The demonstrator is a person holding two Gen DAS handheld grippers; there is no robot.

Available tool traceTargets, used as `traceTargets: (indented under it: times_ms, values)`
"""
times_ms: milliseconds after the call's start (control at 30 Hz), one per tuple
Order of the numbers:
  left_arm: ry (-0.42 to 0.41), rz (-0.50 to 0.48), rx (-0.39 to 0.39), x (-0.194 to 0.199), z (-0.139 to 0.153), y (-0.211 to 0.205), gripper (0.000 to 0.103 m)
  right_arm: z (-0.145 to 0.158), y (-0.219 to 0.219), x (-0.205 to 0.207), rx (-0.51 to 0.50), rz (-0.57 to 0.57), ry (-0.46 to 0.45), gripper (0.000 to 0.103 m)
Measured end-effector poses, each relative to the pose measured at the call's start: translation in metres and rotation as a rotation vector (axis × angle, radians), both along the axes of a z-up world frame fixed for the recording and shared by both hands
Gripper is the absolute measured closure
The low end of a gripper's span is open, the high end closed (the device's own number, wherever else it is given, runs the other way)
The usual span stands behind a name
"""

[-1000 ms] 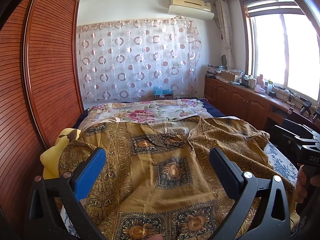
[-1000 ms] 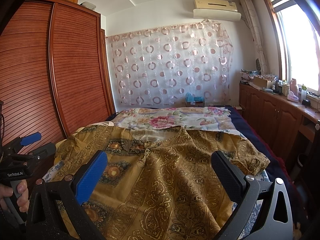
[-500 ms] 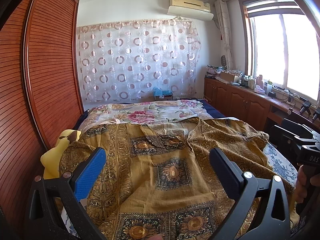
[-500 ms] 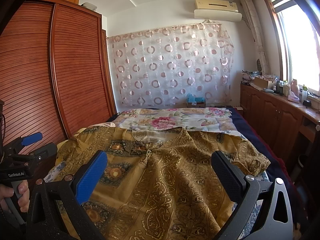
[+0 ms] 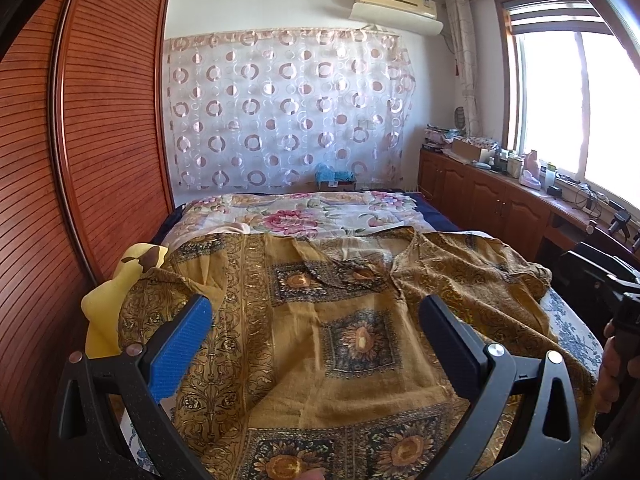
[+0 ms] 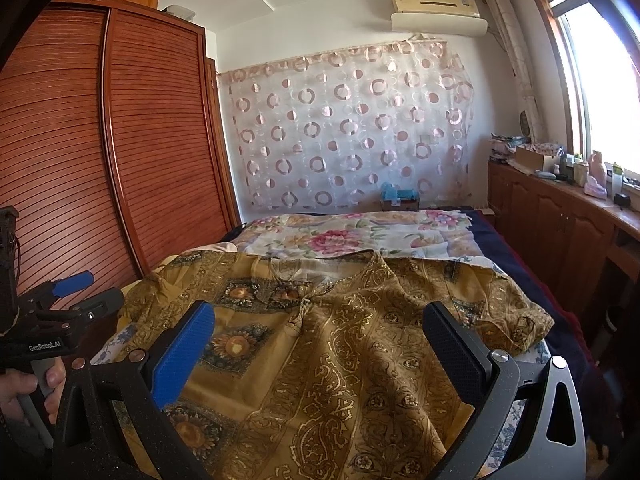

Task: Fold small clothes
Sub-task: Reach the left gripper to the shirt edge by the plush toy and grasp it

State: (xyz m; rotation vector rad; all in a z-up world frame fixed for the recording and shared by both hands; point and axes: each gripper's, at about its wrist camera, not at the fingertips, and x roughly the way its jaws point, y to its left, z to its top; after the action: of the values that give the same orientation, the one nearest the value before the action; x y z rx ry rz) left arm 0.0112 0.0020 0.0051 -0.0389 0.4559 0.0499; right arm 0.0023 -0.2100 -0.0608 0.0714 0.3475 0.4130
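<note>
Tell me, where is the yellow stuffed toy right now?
In the left wrist view, the yellow stuffed toy sits at the bed's left edge, squeezed between the wooden wardrobe and the golden patterned shirt, whose sleeve partly covers it.

**Cloth, wood and plastic as they look**

We see a mustard garment [image 5: 320,344] of thin, matt woven cloth with a slightly coarse grain, its printed motifs catching faint gold glints. Our left gripper [image 5: 316,332] has matt black plastic arms, finely ribbed pads and shiny metal rivets. The wardrobe [image 6: 160,152] is glossy, ribbed reddish wood. We note a sheer, faintly lustrous curtain [image 6: 352,132].
</note>
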Motion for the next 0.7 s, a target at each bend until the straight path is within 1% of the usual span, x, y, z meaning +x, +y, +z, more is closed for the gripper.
traceTargets:
  times_ms: [133,300,467,600,700]
  values:
    - [0.021,0.027,-0.003,0.012,-0.017,0.02,0.0,-0.001,0.005,0.009,-0.012,0.009,-0.006,0.0]
    - [0.042,0.057,-0.017,0.022,-0.031,0.05,0.0,-0.007,0.014,0.027,-0.02,0.047,0.02,0.0]
    - [0.111,0.064,0.013,0.028,-0.046,0.08,0.0,-0.016,0.023,0.043,-0.023,0.111,0.062,0.0]
    - [0.162,0.045,-0.011,0.03,-0.056,0.111,0.0,-0.024,0.03,0.057,-0.052,0.137,0.107,0.001]
    - [0.2,0.043,-0.019,0.032,-0.063,0.126,0.0,-0.028,0.032,0.066,-0.069,0.157,0.143,0.001]
